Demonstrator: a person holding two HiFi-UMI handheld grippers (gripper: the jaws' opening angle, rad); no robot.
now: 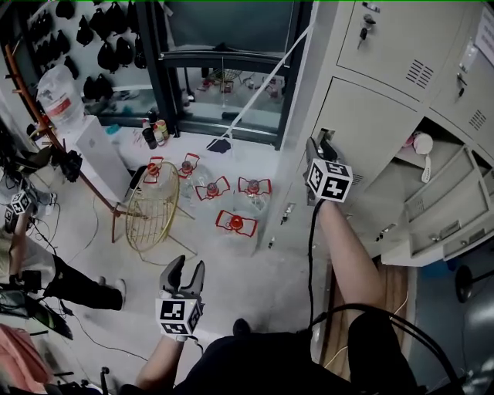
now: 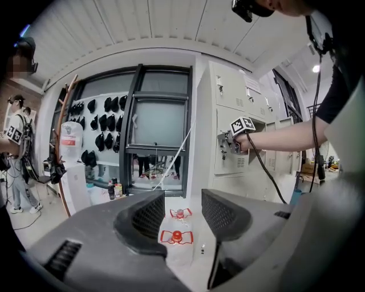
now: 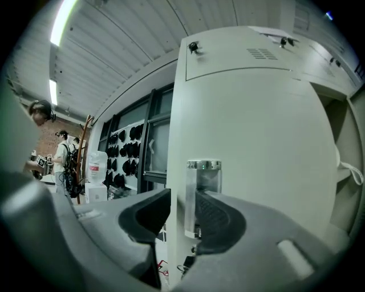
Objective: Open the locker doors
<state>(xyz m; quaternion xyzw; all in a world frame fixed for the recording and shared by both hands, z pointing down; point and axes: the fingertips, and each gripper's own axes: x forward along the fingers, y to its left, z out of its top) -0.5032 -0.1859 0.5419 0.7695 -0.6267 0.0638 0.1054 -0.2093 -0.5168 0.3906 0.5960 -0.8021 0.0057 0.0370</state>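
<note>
Closest to the head camera: left gripper (image 1: 187,264), low over the pale floor (image 1: 262,285), marker cube toward the lens. Jaws apart, nothing held, only a far view of red-handled water jugs (image 1: 235,224) through the gap. 5 such jugs on the floor, clustered near a gold wire chair (image 1: 152,216), well apart from either tool.

Further up and to the right: right gripper (image 1: 319,145), raised on an outstretched bare forearm (image 1: 347,247), with a black cable (image 1: 312,247) trailing beside the arm. Placed at the left edge of a closed grey locker door (image 1: 370,123), in the column nearest the window (image 1: 224,62). Seen along its own jaws: pads spread, with the upright handle (image 3: 202,197) of that door between them, just beside 1 pad and with a plain gap to the other. Not clamped.

Above that door: 1 more closed upper door (image 1: 397,42), with a key (image 1: 367,23) in its lock. To the right: lower doors (image 1: 448,227) standing open, and an open compartment with a white thing (image 1: 425,166) hanging inside.

At far left: a water dispenser (image 1: 96,158), and another person (image 2: 20,154) carrying a marker cube.
</note>
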